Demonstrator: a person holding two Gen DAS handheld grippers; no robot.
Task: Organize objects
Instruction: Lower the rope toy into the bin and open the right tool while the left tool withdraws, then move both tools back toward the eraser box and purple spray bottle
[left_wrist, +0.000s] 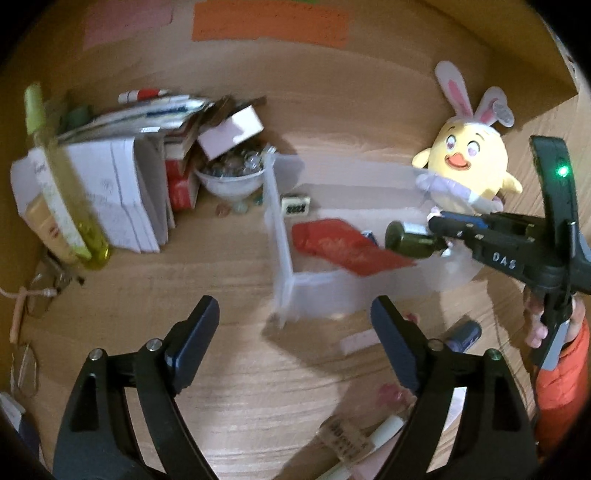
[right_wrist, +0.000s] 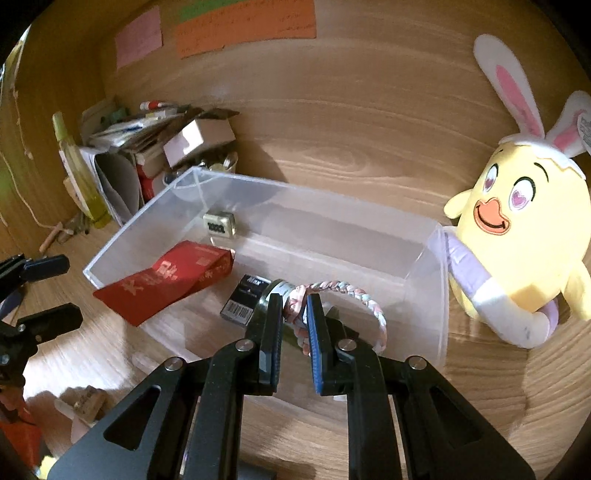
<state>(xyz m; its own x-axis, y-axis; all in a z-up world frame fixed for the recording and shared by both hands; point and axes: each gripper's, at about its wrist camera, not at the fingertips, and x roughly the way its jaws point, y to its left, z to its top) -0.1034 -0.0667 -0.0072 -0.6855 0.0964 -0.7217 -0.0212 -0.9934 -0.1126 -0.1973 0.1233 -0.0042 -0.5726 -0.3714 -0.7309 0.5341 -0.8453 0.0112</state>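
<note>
Right wrist view: right gripper (right_wrist: 293, 308) fingers pinch a pastel braided bracelet (right_wrist: 369, 301) over the clear plastic bin (right_wrist: 424, 266) — part-filled — left gripper (left_wrist: 295, 325) fingers spread, empty.

The plastic bin (right_wrist: 258, 206) stands between the plush chick (right_wrist: 517, 236) at right and the paper pile (right_wrist: 122, 147) at left; the flat packet (right_wrist: 166, 280) lies in it.

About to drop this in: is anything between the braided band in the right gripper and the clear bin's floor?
Nothing visible blocks it. The right gripper holds the braided band above the clear bin; the red box lies left, and the floor to the right is bare.
</note>
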